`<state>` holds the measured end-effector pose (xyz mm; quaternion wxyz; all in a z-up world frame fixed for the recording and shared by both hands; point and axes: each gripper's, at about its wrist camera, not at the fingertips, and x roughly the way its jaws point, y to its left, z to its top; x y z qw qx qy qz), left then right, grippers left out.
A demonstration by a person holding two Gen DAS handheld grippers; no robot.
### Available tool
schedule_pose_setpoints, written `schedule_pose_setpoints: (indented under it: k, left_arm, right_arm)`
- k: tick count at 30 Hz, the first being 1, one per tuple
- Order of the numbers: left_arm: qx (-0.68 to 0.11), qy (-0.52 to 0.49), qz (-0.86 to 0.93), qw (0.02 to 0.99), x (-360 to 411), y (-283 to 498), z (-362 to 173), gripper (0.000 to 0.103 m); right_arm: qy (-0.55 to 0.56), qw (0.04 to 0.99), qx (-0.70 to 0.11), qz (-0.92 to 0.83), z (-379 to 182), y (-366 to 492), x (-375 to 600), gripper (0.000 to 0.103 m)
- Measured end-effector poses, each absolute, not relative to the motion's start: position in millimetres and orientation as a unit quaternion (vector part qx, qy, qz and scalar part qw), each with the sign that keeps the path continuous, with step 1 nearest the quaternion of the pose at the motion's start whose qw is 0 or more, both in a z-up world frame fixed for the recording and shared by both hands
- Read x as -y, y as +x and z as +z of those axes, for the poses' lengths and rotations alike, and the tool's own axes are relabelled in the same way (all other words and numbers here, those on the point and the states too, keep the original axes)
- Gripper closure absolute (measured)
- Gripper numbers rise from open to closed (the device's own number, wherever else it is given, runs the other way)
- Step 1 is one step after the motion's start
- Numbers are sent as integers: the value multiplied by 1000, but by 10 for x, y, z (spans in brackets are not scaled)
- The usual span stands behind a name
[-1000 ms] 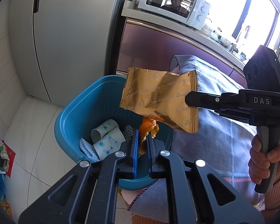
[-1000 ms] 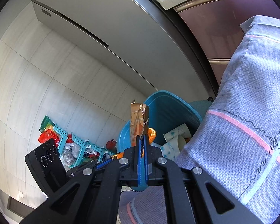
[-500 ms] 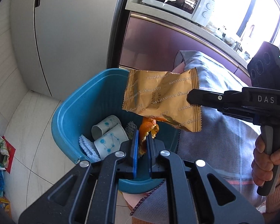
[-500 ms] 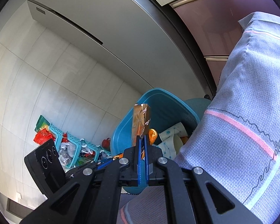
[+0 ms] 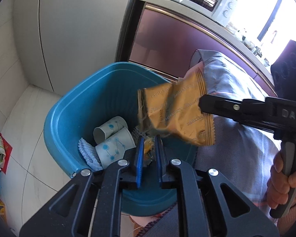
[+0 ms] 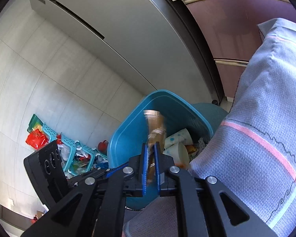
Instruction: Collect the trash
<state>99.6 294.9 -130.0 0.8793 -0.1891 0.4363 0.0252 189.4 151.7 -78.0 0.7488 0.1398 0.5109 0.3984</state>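
Note:
A blue trash bin [image 5: 69,108] stands on the floor with two paper cups [image 5: 112,138] inside. My left gripper [image 5: 149,138] hangs over its near rim. Its jaws are opening, and a piece of orange peel [image 5: 148,148] sits loose between the pads, low in the gap. My right gripper [image 6: 151,146] reaches in from the right over the bin. Its jaws are opening too, and the gold snack wrapper [image 5: 177,114] is blurred and tilted, slipping between the parted pads. In the right wrist view the wrapper [image 6: 155,126] hangs above the bin [image 6: 128,130].
A grey cloth with a pink stripe [image 6: 256,138] drapes right beside the bin. A fridge [image 5: 79,29] and a purple cabinet [image 5: 177,45] stand behind it. Teal baskets of clutter [image 6: 75,152] lie on the tiled floor to the left. A hand [image 5: 284,181] holds the right gripper's handle.
Both grippers came down closer over the bin. Both pairs of jaws have parted slightly. The wrapper has swung and tipped downward, and the peel has slid lower between the left pads.

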Motion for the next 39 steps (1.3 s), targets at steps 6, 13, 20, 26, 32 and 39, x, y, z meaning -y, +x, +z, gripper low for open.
schedule_pose_setpoints:
  k: [6,13,20,26,32,39]
  left_arm:
    - [-439,-201,30,875,-2997,1010,-1383,75]
    - [-422,-192,28,886,-2997,889,-1289,62]
    - [-377,-154,16,913,-2855,656,-970,43]
    - [-325,-116,9,938,-2588,416,-679,6]
    - [-285,-112,24,952,-2339,231,-453,6]
    - [-238,-86,45,966,-1979,113,-292,6]
  right_arm:
    - [145,750,-509,397,-775,1858,-1489,95]
    - [141,746,-499,419,-735,1792,-1360,80]
    - [125,778,-448,422,-513,1581,-1051,50]
    - [107,821,-393,401,-295,1309,-665,29]
    - [76,883,-327,328,-152,934,-176,11]
    - [47,927,-275,249,-120,562,282,7]
